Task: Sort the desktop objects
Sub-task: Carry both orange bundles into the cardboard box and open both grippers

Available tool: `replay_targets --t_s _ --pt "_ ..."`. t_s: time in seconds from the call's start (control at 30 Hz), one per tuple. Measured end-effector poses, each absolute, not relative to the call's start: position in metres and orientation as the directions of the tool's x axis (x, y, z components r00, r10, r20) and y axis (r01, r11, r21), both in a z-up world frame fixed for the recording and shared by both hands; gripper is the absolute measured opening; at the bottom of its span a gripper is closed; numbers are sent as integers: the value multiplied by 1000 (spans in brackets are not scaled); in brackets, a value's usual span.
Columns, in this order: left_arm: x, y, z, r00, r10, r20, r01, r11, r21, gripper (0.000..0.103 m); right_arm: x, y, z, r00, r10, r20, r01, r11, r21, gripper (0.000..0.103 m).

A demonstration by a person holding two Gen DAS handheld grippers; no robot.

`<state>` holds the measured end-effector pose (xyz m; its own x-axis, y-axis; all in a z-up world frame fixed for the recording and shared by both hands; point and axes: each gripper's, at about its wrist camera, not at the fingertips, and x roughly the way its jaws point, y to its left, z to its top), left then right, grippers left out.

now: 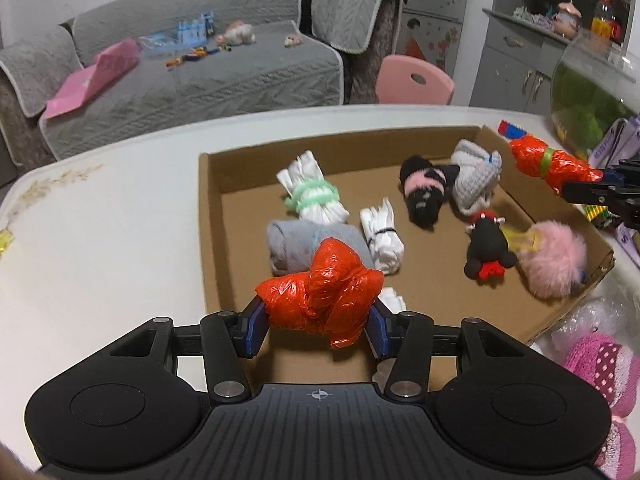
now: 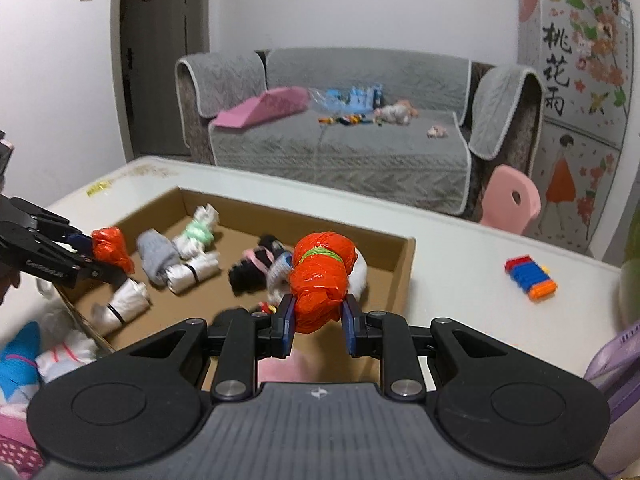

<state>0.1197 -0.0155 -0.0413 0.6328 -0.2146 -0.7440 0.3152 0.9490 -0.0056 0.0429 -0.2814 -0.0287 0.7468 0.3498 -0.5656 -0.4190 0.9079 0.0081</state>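
- Both tongs are loaded: my left gripper (image 1: 318, 322) has its blue pads clamped on a crumpled red plastic bag bundle (image 1: 320, 304), one pad on each side of it.
- My right gripper (image 2: 319, 322) is closed on a second red plastic bag bundle tied with a green band (image 2: 323, 280); from the left wrist camera I see that same banded bundle (image 1: 550, 162) sticking out of the jaws at the right edge of the view.
- I see both bundles held above the cardboard tray (image 1: 210, 216), which sits on the white table (image 1: 100, 232): the left one over the tray's near edge, the right one over its right side.
- Inside the tray, on the left half, lie a white bag roll wrapped in a green band (image 1: 310, 196), a grey rolled cloth (image 1: 296, 242) touching it, and a smaller white bag roll with a black band (image 1: 380, 236) just beside the cloth.
- On the right half I see a black and pink sock roll (image 1: 424, 190) against a grey-white sock roll (image 1: 476, 178), a black and red plush toy (image 1: 486, 250), and a pink fluffy pompom (image 1: 550, 258) touching the toy.
- Outside the tray, a toy-brick block (image 2: 530, 278) rests on the table, well apart from the tray.
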Motion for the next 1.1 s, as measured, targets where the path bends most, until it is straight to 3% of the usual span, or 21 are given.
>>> replay_targets --t_s 0.47,0.67,0.73,0.87,0.97,1.0,1.03,1.1 --pt "122 -26 -50 620 -220 -753 325 946 -9 57 58 -272 -45 718 302 -627 -405 914 -24 22" --pt "120 -38 -56 644 -179 -744 330 942 59 57 62 -270 -49 713 294 -636 -397 917 -21 22" --pt "119 -45 -61 662 -143 -736 332 936 116 60 64 -269 -50 715 287 -637 -391 920 -24 22" --pt "123 -45 -61 664 -147 -733 325 940 106 64 69 -267 -55 711 282 -644 -383 924 -18 23" --pt "122 -49 -63 660 -155 -735 342 933 111 83 69 -264 -59 711 266 -651 -382 923 -40 26" --pt "120 -51 -64 661 -145 -736 344 931 125 90 67 -263 -59 714 259 -650 -381 923 -50 28" --pt "119 -52 -65 669 -132 -732 336 932 139 91 66 -262 -58 718 255 -648 -379 924 -57 32" --pt "118 -50 -63 662 -141 -736 340 932 128 91 60 -262 -54 734 248 -633 -375 924 -72 58"
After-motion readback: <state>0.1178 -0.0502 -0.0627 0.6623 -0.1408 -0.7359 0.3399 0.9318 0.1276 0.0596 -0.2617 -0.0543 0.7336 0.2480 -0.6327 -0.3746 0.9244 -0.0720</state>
